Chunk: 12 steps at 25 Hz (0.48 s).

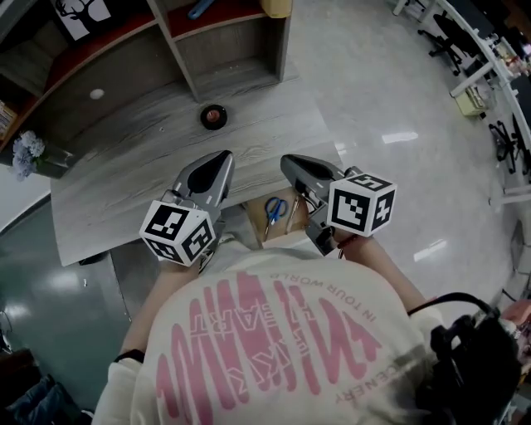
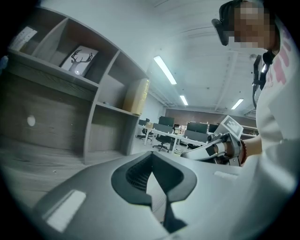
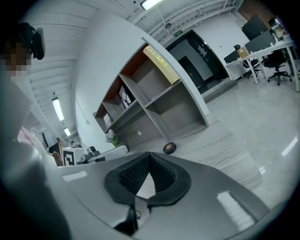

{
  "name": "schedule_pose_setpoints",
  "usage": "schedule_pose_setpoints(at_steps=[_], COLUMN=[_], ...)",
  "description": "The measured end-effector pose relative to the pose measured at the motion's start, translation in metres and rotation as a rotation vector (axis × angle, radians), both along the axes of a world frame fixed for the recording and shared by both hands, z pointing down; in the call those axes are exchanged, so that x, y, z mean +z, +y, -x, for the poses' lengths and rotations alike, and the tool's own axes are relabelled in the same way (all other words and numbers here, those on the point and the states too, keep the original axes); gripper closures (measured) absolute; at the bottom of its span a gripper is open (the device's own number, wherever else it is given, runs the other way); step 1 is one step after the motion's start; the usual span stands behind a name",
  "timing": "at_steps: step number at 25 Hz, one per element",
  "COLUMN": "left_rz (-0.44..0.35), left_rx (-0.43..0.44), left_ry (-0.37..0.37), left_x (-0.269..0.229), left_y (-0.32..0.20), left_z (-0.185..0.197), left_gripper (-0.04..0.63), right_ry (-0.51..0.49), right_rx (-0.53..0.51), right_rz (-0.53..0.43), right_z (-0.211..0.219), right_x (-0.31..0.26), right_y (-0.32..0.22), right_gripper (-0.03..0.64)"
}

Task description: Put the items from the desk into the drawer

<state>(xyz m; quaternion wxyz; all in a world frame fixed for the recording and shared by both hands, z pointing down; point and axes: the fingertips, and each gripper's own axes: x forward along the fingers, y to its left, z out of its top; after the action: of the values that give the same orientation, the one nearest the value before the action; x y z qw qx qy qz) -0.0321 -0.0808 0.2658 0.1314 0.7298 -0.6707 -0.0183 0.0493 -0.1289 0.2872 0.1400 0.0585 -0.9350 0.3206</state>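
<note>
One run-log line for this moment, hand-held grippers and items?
left hand-held gripper: shut, empty | right hand-held gripper: shut, empty | tape roll: on desk | scissors: in drawer

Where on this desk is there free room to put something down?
Bare: the desk top between the flowers and the tape roll, and the strip right of the roll to the desk's edge. Crowded: the front middle, where left gripper and right gripper hang beside the open drawer with scissors.

Your shirt (image 1: 274, 332) and right tongs (image 1: 288, 161) hide part of the drawer (image 1: 279, 236). The thin thing (image 1: 292, 214) beside the scissors (image 1: 275, 207) is too small to name. On the far shelf (image 1: 232, 51), the blue item (image 1: 202, 8) is cut off at the top.
</note>
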Motion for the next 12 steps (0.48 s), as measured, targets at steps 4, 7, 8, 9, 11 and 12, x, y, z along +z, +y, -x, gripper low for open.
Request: schedule_pose_setpoints(at_steps=[4,7,8,9,11,12], left_rz=[0.006,0.001,0.004,0.011,0.033,0.044], left_rx=[-0.051,-0.078,-0.081,-0.081,-0.075,-0.069], left_ry=[0.009,0.035,0.043,0.051,0.064,0.071], left_x=[0.000,-0.001,0.001,0.004,0.011,0.014], left_y=[0.017,0.024,0.026,0.028,0.031,0.032], left_z=[0.027,0.055,0.062,0.069,0.085,0.093], left_gripper=[0.577,0.577,0.577,0.577,0.577,0.577], right_ry=[0.023,0.054,0.070,0.086,0.110,0.120], right_rx=[-0.038,-0.051,-0.050,-0.046,-0.026,-0.014], right_rz=[-0.058,-0.084,-0.087,-0.084,-0.065,-0.055], right_z=[0.028,0.054,0.061,0.067,0.081,0.089], right_x=[0.002,0.009,0.014,0.018,0.027,0.031], right_y=[0.004,0.002,0.001,0.000,-0.003,-0.004], right_gripper=[0.612,0.612,0.612,0.612,0.612,0.612])
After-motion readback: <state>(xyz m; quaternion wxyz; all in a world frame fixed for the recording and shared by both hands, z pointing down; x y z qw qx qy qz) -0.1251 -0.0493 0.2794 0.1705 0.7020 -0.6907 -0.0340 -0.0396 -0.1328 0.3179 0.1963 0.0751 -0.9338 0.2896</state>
